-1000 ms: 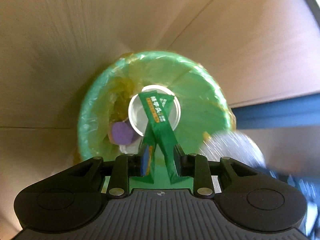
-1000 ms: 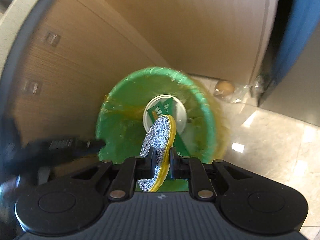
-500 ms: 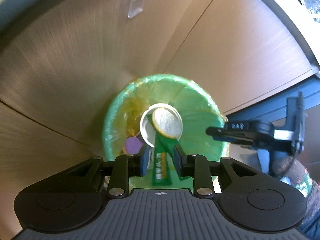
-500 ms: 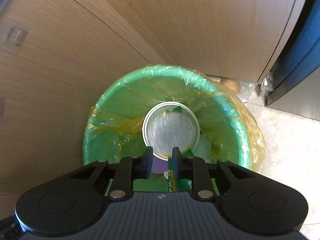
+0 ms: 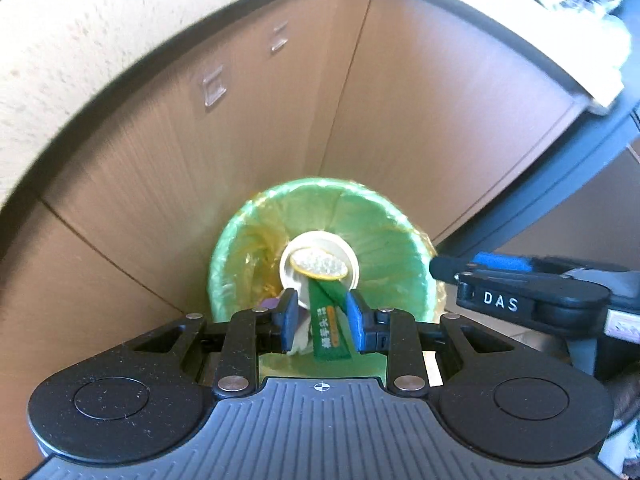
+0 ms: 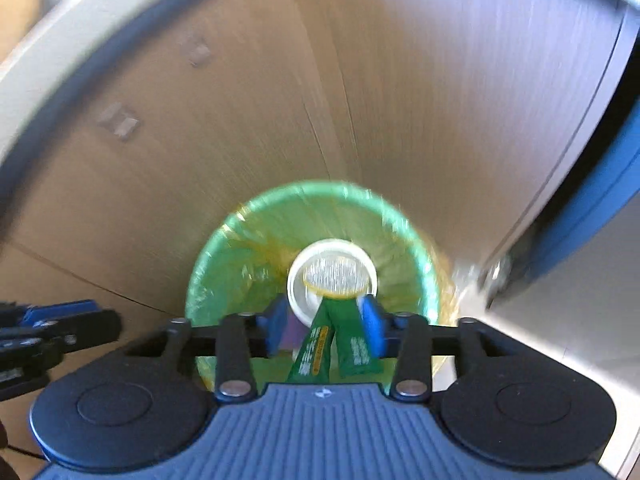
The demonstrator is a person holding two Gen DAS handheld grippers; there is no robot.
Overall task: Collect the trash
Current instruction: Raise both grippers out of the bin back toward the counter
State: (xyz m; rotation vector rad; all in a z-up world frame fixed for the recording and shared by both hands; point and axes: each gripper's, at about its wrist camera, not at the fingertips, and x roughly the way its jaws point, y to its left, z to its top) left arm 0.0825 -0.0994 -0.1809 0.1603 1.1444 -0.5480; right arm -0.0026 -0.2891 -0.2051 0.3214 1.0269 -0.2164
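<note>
A bin with a green liner [image 5: 384, 240] [image 6: 248, 264] stands on the floor against wooden cabinet doors. Inside it sits a white cup [image 5: 288, 276] [image 6: 296, 292] with a glittery silver, yellow-edged sponge [image 5: 320, 266] [image 6: 336, 276] lying in its mouth. Green packets [image 5: 330, 328] [image 6: 336, 344] lean out from under the cup, and a purple piece [image 5: 270, 303] lies beside it. My left gripper [image 5: 322, 314] hangs open above the bin, holding nothing. My right gripper [image 6: 326, 322] is also above the bin, its jaws opening and empty. Each gripper shows at the edge of the other's view [image 5: 440, 270] [image 6: 114, 324].
Wooden cabinet doors [image 5: 420, 120] with small clear stick-on hooks [image 5: 214, 86] rise behind the bin, under a pale countertop edge [image 5: 100, 40]. A dark blue frame [image 5: 560, 184] slants at the right. Pale tiled floor [image 6: 580, 300] lies right of the bin.
My right gripper let go of the sponge, which now lies in the cup, and its jaws have spread. Both grippers have risen away from the bin. The left jaws kept their width.
</note>
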